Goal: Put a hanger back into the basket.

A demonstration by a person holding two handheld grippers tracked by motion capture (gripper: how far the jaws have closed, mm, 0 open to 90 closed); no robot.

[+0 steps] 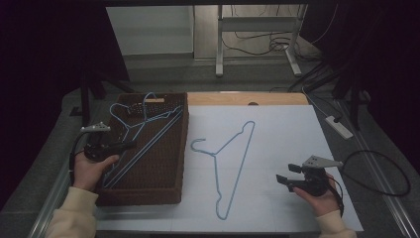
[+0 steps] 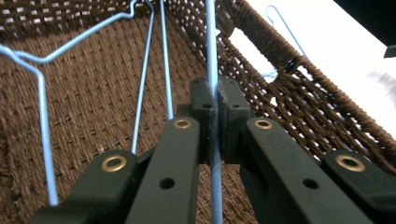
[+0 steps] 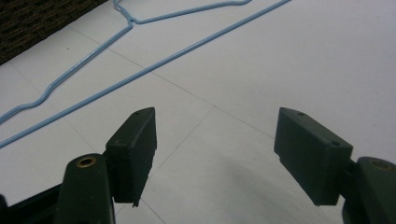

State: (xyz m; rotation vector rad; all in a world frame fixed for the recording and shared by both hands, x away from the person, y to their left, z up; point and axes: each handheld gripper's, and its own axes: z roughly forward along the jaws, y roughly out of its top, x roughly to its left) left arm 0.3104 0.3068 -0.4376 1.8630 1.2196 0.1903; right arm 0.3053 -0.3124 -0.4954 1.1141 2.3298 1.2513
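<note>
Left gripper: you hold it clamped on a basket hanger wire.
Right gripper: yours gapes wide, empty.
Counter hanger: left of it, long axis near-to-far.

Held hanger wire cut off by top and bottom edges in left gripper view, partly hidden between claw pads. Hook of tabletop hanger cropped at top edge of right gripper view. Count of hangers stacked in basket hard to tell from high view.
</note>
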